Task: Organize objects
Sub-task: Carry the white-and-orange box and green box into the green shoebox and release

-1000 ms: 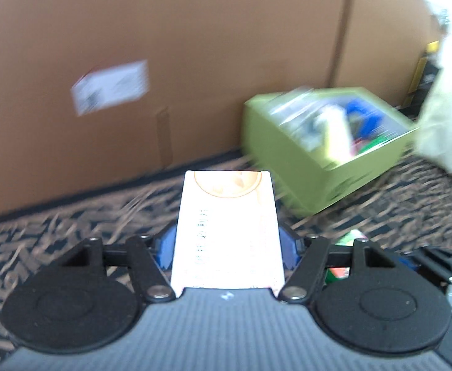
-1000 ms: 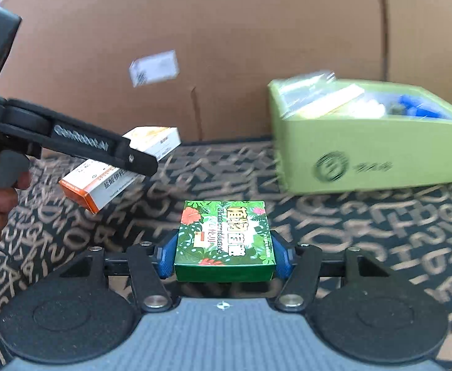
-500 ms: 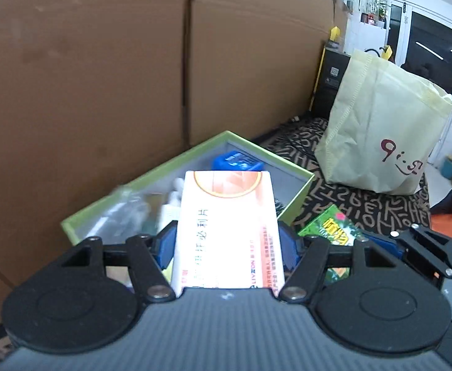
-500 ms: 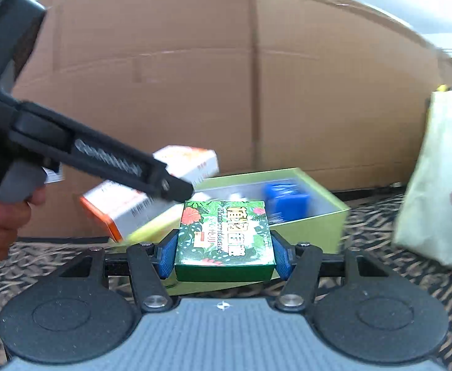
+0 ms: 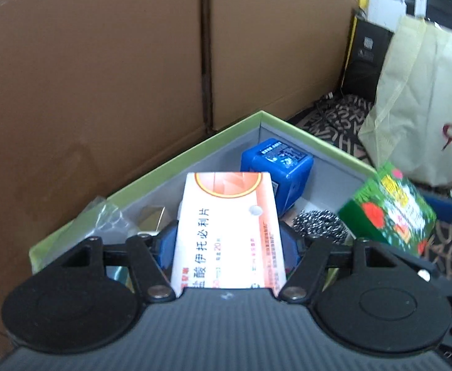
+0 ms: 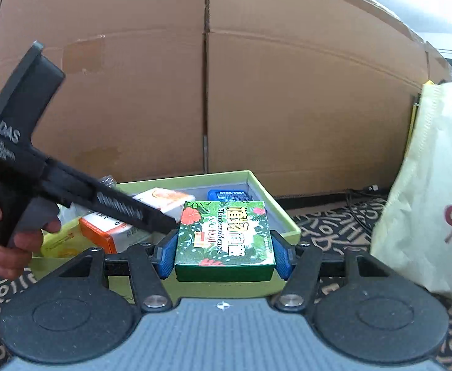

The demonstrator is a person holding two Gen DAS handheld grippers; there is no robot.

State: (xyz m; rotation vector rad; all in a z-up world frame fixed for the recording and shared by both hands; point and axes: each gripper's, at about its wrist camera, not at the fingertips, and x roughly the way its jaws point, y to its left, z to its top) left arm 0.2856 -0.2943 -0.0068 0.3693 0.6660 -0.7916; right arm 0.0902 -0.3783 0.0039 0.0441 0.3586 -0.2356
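1. The left tongs pinch the white-and-orange medicine box across its width, holding it over the open green box, which sits on the patterned cloth against the cardboard wall. If they let go here, the box would likely land tilted on the blue cube at the far corner or on the steel scrubber by the near-right wall and stick up above the rim.
2. The right tongs grip the green leaf-print box by its sides, just over the green box's near edge. With both tongs crowding the same opening, the two cartons could knock together and twist in their pads, since each is held only by a narrow strip.
3. A release too near the edge could drop the leaf-print box onto the rim, and from there onto the cloth.
4. The beige tote bag stands close at the right; a wide swing of the right hand might brush it.
5. Against a second ago: both cartons were then over the cloth, short of the green box; now both are at it, the medicine box above its inside. Neither grip has changed.
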